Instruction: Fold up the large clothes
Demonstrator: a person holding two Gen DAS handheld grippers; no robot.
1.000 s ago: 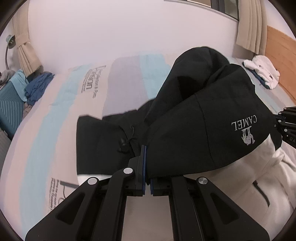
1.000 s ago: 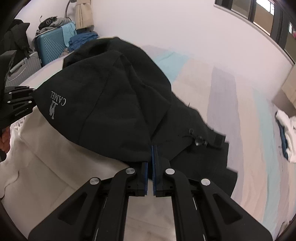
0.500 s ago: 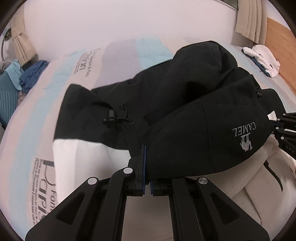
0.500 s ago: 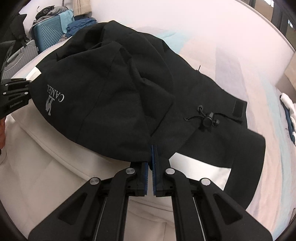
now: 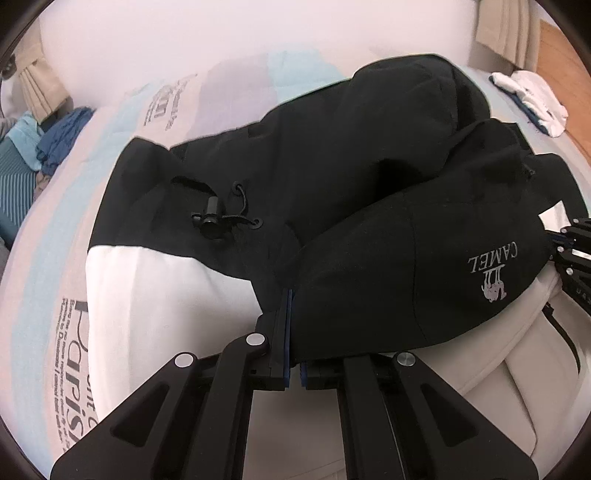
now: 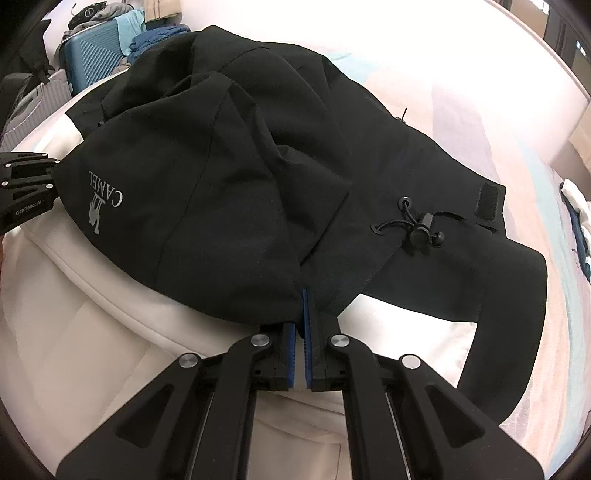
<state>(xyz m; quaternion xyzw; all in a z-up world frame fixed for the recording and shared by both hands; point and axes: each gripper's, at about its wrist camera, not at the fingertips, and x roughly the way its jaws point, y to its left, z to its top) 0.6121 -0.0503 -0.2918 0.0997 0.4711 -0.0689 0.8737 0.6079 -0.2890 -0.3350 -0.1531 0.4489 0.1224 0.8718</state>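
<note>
Striped printed bed cover [image 5: 55, 229]: black-and-cream soft-shell hooded jacket [image 5: 369, 192], limp, bulky. Your left gripper [image 5: 292, 332] and right gripper [image 6: 303, 325] pinch its hood hem; keep hold there.

You have a bed [image 5: 229, 85] under you, covered by a sheet in pale blue, lilac and cream stripes with dark printed lettering [image 5: 74, 332]. Behind it runs a plain white wall [image 5: 184, 33]. At the left of your left view hang beige curtains [image 5: 40, 85], with a teal ribbed suitcase [image 6: 94, 51] and a heap of blue clothes [image 5: 62, 140] beside the bed. A grey suitcase [image 6: 33, 99] stands next to the teal one. On your far right, wood panelling [image 5: 569, 92] rises behind a small pile of white cloth [image 5: 535, 99]. Dark window frames [image 6: 565, 29] show top right in your right view.
</note>
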